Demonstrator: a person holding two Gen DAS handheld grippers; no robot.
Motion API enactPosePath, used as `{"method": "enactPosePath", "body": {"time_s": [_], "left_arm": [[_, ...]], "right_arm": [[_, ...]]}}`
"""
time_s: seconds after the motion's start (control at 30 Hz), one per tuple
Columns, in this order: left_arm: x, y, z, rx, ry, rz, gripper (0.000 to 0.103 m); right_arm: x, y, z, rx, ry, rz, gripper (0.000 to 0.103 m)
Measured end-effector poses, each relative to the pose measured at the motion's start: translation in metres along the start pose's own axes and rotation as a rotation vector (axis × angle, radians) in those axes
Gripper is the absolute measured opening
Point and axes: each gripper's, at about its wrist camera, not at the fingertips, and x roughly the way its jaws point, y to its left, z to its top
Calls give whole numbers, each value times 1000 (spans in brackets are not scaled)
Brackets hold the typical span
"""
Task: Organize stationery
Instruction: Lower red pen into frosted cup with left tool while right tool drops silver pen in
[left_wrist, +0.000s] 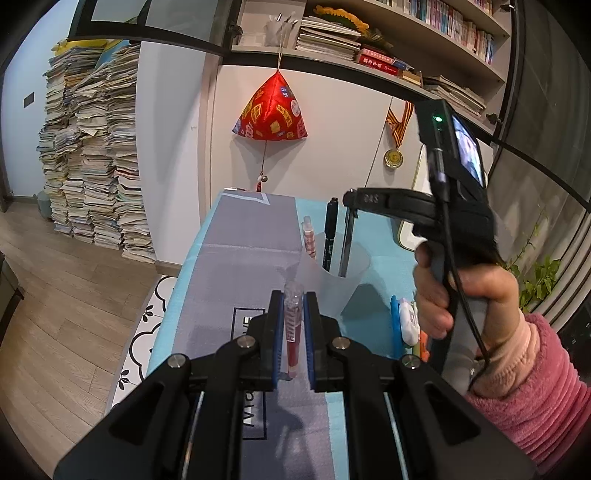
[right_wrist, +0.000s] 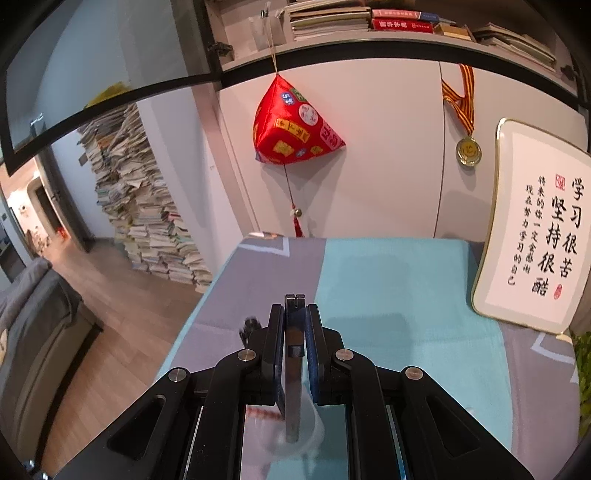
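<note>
My left gripper (left_wrist: 294, 306) is shut on a red pen with a clear cap (left_wrist: 293, 332), which stands nearly upright over the grey and teal tablecloth (left_wrist: 240, 236). Just beyond it a translucent cup (left_wrist: 347, 288) holds a black marker (left_wrist: 330, 229) and a pink patterned pen (left_wrist: 308, 236). My right gripper (left_wrist: 349, 197), held by a hand in a pink sleeve (left_wrist: 436, 295), hangs above the cup. That gripper (right_wrist: 294, 310) is shut on a dark metal strip (right_wrist: 294, 332). The strip's lower end reaches down into the cup (right_wrist: 317, 432).
To the right of the cup lie a blue item (left_wrist: 395, 325), a white one and an orange one. A framed calligraphy board (right_wrist: 532, 229) leans against the wall at the table's far right. The table's left edge drops to a wooden floor with tall stacks of books (left_wrist: 96, 155).
</note>
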Motion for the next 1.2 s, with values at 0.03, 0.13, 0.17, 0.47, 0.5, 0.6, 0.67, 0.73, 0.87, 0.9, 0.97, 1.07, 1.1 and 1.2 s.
{"method": "enactPosePath", "body": {"time_s": [0.03, 0.13, 0.17, 0.47, 0.5, 0.6, 0.67, 0.73, 0.87, 0.9, 0.97, 1.07, 1.1, 1.2], "left_arm": [[0, -1, 0, 1, 2, -1, 8], [0, -3, 0, 4, 3, -4, 8], [-1, -3, 0, 4, 3, -4, 8], [-7, -12, 2, 16, -8, -2, 8], [-8, -13, 2, 17, -9, 0, 8], [-10, -15, 3, 19, -10, 1, 8], [-10, -16, 3, 22, -11, 2, 8], [-12, -18, 5, 26, -15, 3, 8], [-17, -25, 10, 42, -30, 5, 8], [-19, -27, 11, 47, -34, 6, 8], [-22, -31, 18, 62, -52, 12, 8], [-29, -38, 32, 77, -82, 4, 9], [-31, -41, 36, 82, -92, 1, 9], [-36, -52, 53, 102, -127, -4, 9]], "right_arm": [[-2, -1, -2, -2, 6, 4, 12], [-7, -1, -9, -20, 24, 6, 12], [-8, -1, -12, -24, 30, 5, 12], [-13, -6, -26, -32, 78, 4, 12], [-13, -7, -27, -27, 88, 11, 12], [-15, -11, -28, -9, 116, 50, 12], [-19, -13, -29, -3, 123, 64, 12], [-26, -17, -31, 10, 123, 72, 12], [-46, -30, -37, 37, 108, 78, 12], [-52, -34, -40, 38, 103, 76, 12], [-64, -42, -46, 33, 94, 62, 12], [-84, -59, -57, 39, 72, 32, 12], [-90, -66, -61, 45, 65, 20, 12], [-105, -88, -71, 79, 58, -9, 12]]}}
